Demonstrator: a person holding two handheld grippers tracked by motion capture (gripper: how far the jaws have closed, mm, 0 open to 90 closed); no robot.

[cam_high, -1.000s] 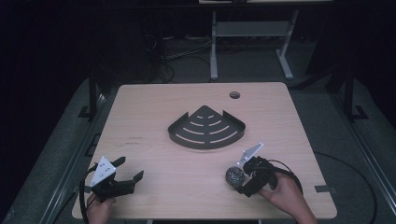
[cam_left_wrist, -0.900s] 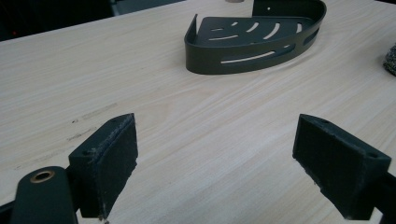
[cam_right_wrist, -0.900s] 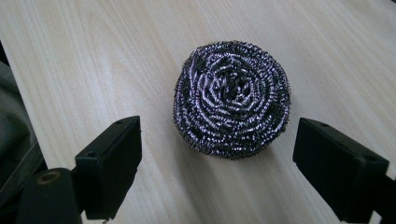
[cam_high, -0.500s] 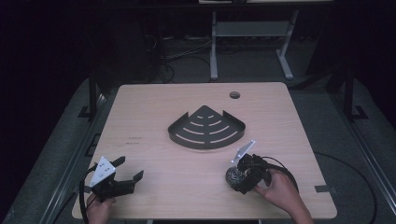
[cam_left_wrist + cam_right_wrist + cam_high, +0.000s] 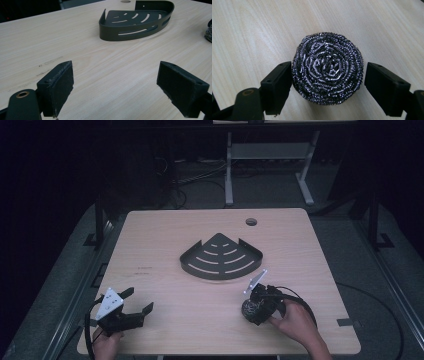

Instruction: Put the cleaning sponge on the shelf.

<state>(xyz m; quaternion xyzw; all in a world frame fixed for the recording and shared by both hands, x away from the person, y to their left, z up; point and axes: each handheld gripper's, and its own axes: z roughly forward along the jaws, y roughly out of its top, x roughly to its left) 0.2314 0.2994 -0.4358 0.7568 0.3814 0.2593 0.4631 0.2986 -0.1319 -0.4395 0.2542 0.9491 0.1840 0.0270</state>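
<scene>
A round steel-wool scourer (image 5: 327, 60) lies on the wooden table (image 5: 165, 245) near the front right. My right gripper (image 5: 327, 75) points down over the scourer (image 5: 248, 307) with one jaw on each side. Its jaws have just been closing; the left pad (image 5: 277, 87) is at the scourer's edge and the right pad (image 5: 384, 87) stands a sliver off it. My right gripper (image 5: 256, 312) is held by a hand from the front edge. At the front left my left gripper (image 5: 137, 301) rests open, with bare table between its jaws (image 5: 117, 75).
A dark slotted corner basket (image 5: 220, 274) sits at the table's middle, also ahead in the left gripper view (image 5: 135, 32). A round cable hole (image 5: 251, 222) is near the far edge. Desk legs and cables stand beyond the table.
The right gripper has shifted left from beside the scourer to over it, and its jaws have drawn in around it. The left gripper has not moved.
</scene>
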